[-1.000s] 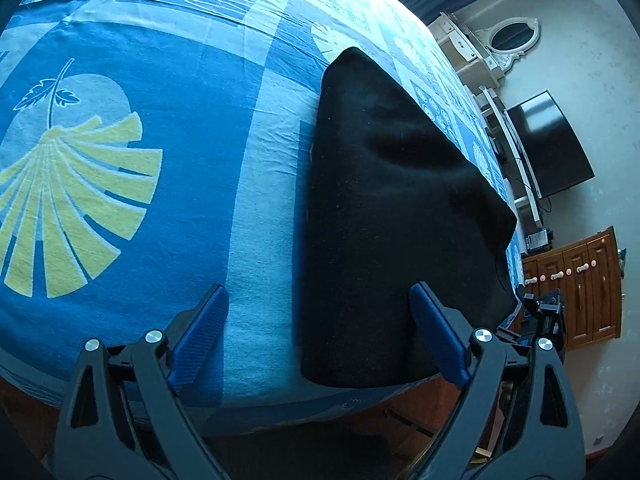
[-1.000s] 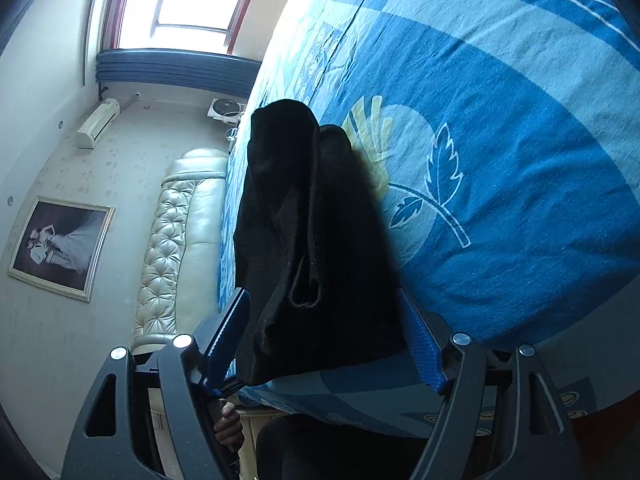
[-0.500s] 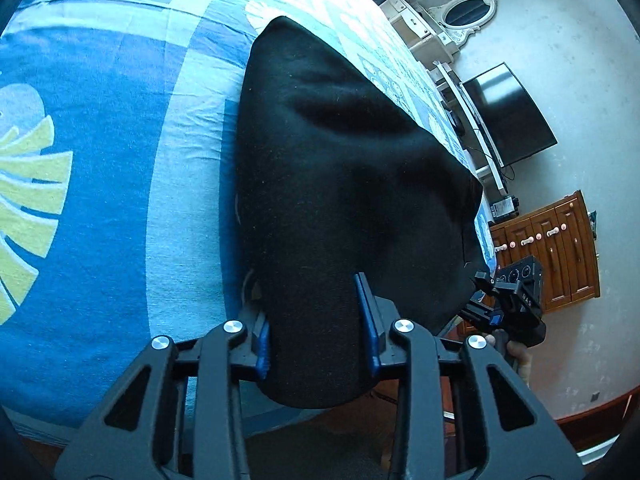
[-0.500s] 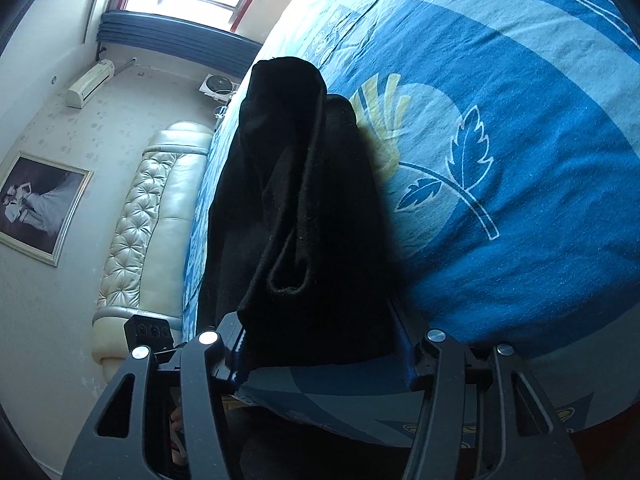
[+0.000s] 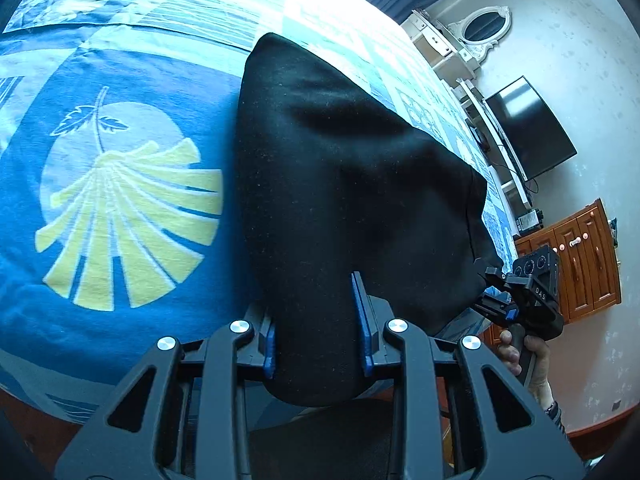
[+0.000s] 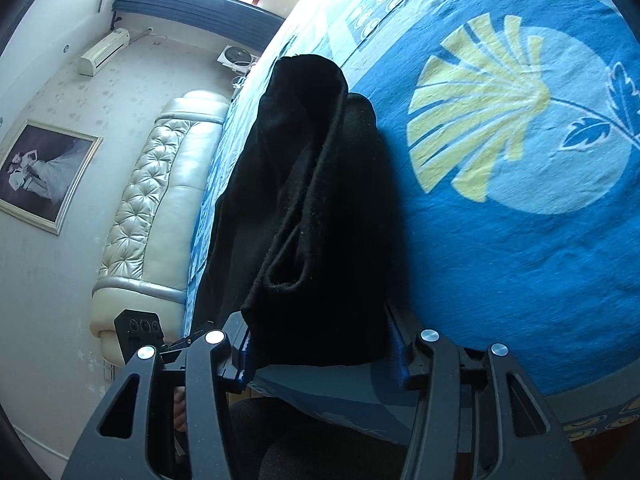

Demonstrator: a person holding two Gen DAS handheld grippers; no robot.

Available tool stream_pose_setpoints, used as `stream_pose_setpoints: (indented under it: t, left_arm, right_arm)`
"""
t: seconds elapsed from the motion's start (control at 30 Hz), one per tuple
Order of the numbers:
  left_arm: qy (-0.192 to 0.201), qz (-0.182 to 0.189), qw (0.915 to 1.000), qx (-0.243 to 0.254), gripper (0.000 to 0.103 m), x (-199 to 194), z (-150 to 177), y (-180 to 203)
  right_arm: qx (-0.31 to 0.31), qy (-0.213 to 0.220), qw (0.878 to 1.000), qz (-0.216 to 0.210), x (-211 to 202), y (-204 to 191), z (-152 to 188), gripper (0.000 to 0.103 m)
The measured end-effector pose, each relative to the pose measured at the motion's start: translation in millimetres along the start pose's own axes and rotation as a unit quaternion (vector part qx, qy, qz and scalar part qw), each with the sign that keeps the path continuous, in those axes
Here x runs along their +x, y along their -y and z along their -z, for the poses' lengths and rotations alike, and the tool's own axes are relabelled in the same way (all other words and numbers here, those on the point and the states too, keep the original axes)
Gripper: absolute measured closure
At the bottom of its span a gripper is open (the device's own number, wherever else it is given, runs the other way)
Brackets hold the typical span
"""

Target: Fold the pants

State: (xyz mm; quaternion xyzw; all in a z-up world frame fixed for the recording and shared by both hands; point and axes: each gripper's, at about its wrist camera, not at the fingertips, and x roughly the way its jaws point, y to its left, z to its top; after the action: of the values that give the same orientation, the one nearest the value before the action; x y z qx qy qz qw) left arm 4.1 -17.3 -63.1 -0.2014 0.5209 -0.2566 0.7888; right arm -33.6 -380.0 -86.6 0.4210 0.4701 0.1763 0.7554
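Observation:
Black pants (image 5: 352, 184) lie folded lengthwise on the blue bedspread (image 5: 120, 240), with their near edge hanging over the bed's front edge. My left gripper (image 5: 316, 328) is closing, its blue pads pressing a bunched corner of the black cloth. The same pants (image 6: 320, 200) show layered folds and an open hem in the right wrist view. There my right gripper (image 6: 320, 344) is closing too, and the thick near end fills the space between its pads. The right gripper (image 5: 520, 296), held by a hand, also shows at the pants' far corner.
The bedspread (image 6: 520, 240) carries a yellow leaf motif beside the pants. A padded headboard (image 6: 160, 200) and a framed picture (image 6: 44, 176) are at the left. A television (image 5: 528, 128) and a wooden cabinet (image 5: 576, 264) stand past the bed's foot.
Both grippers went from wide open beside the pants' near edge to closed on it. The views have since shifted sideways across the bed, and the leaf motif is back in sight.

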Motion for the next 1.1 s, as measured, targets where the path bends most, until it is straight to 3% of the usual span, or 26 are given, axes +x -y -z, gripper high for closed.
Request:
stream_pose_setpoints:
  t: [0.33,0.87,0.93,1.07,1.1]
  left_arm:
    - [0.021,-0.007,0.9994,-0.026,0.074,-36,12,-41]
    - [0.023,0.01,0.9994,-0.025,0.072,-41,13,-51]
    - [0.025,0.01,0.9995,-0.014,0.067,-41,13,-49]
    - [0.038,0.022,0.999,-0.006,0.056,-49,18,-51]
    - [0.039,0.028,0.9988,-0.007,0.049,-52,20,-54]
  right_arm:
    - [-0.018,-0.025,1.0,-0.005,33,-21,14,0.052]
    - [-0.009,-0.015,1.0,-0.012,33,-22,19,0.052]
    - [-0.006,-0.012,1.0,-0.013,32,-19,20,0.052]
    - [0.004,-0.007,0.999,-0.031,25,-18,20,0.04]
    - [0.006,-0.008,0.999,-0.033,23,-18,20,0.039]
